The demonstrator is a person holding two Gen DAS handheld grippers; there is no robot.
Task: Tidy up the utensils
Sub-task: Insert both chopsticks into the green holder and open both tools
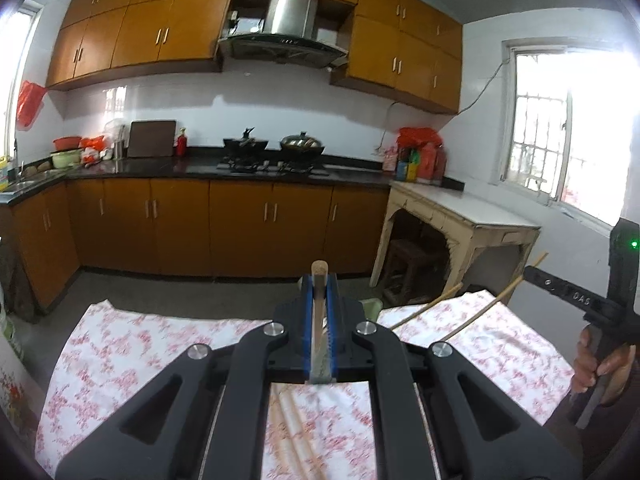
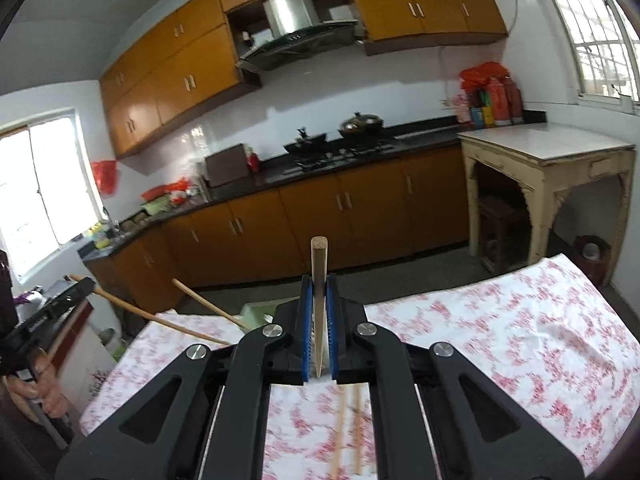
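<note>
My left gripper (image 1: 320, 282) is shut on a wooden chopstick (image 1: 319, 308), held above the table with its blunt end poking past the fingertips. My right gripper (image 2: 319, 282) is shut on another wooden chopstick (image 2: 319, 300) the same way. Two more chopsticks (image 1: 296, 432) lie on the floral tablecloth (image 1: 120, 360) under the left gripper. A pair (image 2: 348, 428) also lies on the cloth below the right gripper. The right gripper shows at the left wrist view's right edge (image 1: 532, 272), the left gripper at the right wrist view's left edge (image 2: 86, 284).
A light green container (image 2: 260, 314) stands at the table's far edge, with two chopsticks (image 2: 200, 300) leaning out of it. Beyond are kitchen cabinets, a stove with pans (image 1: 276, 148) and a cream side table (image 2: 548, 160). A red bin (image 2: 592, 256) stands on the floor.
</note>
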